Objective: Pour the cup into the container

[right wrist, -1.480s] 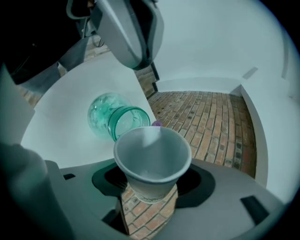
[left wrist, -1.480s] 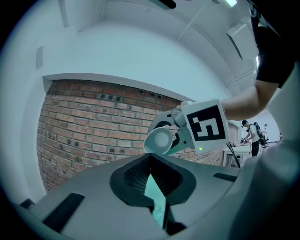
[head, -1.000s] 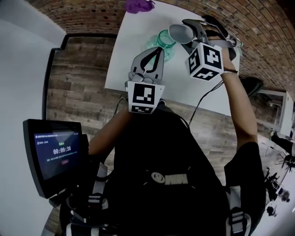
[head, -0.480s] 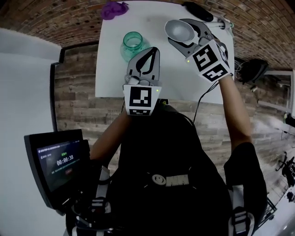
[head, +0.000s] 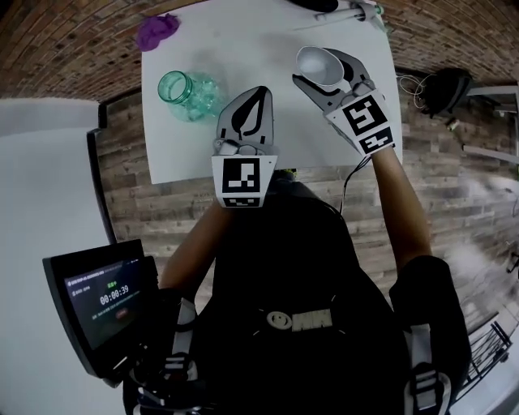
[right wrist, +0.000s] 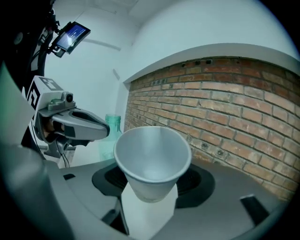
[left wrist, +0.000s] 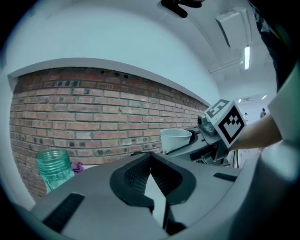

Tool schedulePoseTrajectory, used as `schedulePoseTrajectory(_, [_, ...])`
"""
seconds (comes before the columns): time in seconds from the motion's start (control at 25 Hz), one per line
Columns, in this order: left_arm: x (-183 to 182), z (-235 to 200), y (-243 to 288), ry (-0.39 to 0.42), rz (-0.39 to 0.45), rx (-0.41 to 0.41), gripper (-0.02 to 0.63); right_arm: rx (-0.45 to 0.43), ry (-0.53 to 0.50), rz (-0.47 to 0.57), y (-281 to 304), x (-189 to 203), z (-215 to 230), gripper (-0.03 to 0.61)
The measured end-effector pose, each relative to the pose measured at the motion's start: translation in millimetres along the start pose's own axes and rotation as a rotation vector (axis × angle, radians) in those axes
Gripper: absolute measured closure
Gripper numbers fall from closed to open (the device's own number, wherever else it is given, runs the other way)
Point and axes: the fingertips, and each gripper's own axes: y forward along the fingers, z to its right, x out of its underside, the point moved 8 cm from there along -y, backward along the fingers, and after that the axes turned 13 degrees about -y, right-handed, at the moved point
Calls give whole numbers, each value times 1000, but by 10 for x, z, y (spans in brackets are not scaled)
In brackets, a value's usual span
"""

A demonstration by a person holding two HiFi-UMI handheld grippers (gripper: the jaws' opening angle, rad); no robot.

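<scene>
A white paper cup (head: 312,58) sits between the jaws of my right gripper (head: 319,68), which is shut on it. The cup (right wrist: 152,157) stands upright, and its inside looks empty. A green glass jar (head: 180,87) stands on the white table (head: 243,40) at the left, apart from both grippers. My left gripper (head: 258,91) hovers over the table's near edge between jar and cup, its jaws shut with nothing in them. From the left gripper view (left wrist: 151,155) the jar (left wrist: 54,168) is at the left and the cup (left wrist: 175,140) at the right.
A purple lump (head: 156,31) lies at the table's back left corner. Dark items (head: 324,6) lie along the far right edge. A brick wall runs behind the table. A small screen (head: 101,304) hangs at my lower left over wooden floor.
The cup has rolled from tipped toward the jar to upright. Both grippers have drawn away from the jar, toward the right and the near edge of the table.
</scene>
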Motion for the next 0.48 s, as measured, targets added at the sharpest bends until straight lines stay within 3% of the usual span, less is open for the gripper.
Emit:
schedulePoseTrajectory(0.28, [180,207,73,2,-30,-35,612,6,95,25,-26,676,-135,305])
schedulePoseTrajectory(0.48, [284,291,87,9,-45,-62,612,4,135,-13,44,1150,-289,305])
